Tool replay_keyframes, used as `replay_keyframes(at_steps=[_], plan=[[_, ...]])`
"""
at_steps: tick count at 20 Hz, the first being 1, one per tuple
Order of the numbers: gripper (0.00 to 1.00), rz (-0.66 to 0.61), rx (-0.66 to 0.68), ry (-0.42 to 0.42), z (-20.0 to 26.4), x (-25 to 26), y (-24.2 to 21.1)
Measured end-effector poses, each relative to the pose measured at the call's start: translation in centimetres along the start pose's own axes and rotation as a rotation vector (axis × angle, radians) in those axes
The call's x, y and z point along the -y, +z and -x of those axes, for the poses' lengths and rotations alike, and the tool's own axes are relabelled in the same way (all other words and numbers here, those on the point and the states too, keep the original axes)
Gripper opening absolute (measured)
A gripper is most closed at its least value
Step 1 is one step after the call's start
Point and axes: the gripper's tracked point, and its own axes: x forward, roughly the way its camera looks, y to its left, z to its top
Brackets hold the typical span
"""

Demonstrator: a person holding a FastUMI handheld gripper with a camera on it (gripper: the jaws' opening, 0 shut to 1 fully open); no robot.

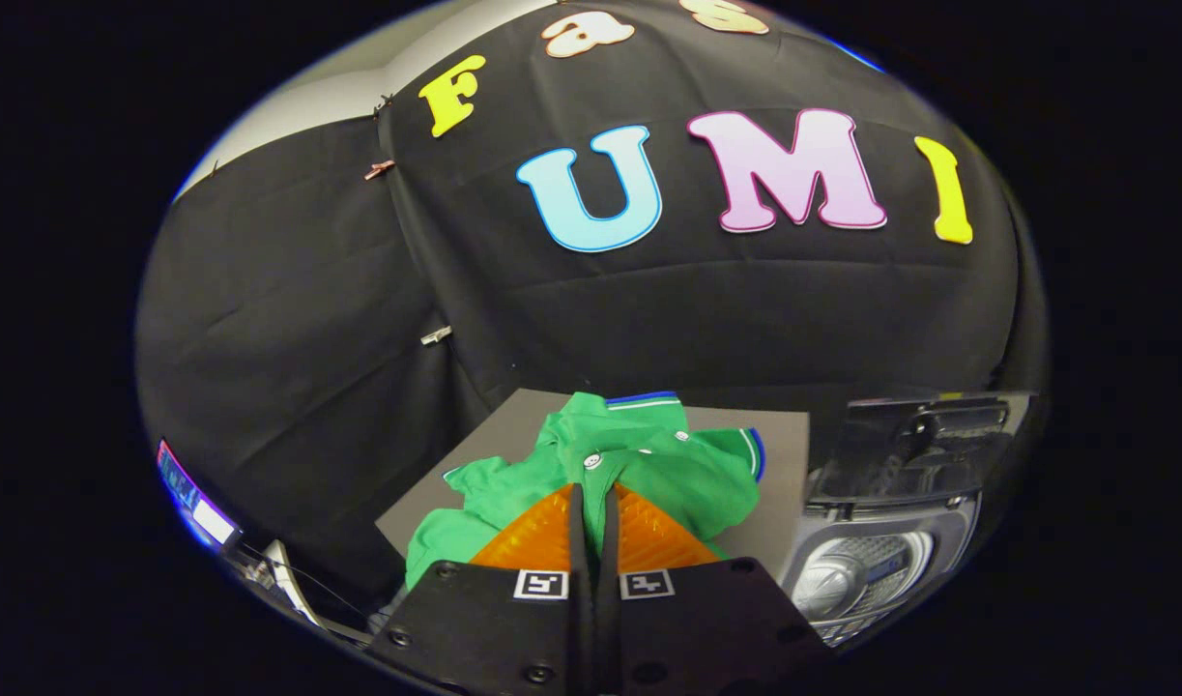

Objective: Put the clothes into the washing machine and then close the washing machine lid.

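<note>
A green polo shirt (648,464) with white and blue trim lies bunched on a grey table (784,483). My gripper (595,493) sits right on the shirt. Its two orange fingers (542,536) are pressed close together, and a narrow strip of green cloth shows in the slit between them. To the right of the table stands a small washing machine (880,541). Its dark lid (924,445) is raised, and the metal drum (856,575) is open to view below it.
Black cloth walls close off the booth behind and to the left of the table. Low on the left there is some lit equipment (199,507) with thin cables. A strip of bare table lies between the shirt and the machine.
</note>
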Motion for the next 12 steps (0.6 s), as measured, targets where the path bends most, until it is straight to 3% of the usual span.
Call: replay_keyframes(at_steps=[8, 12], plan=[[0.05, 0.104, 0.102, -0.164, 11.2, 10.6, 3.0], [0.05, 0.129, 0.126, -0.244, 14.2, 16.5, 3.8]])
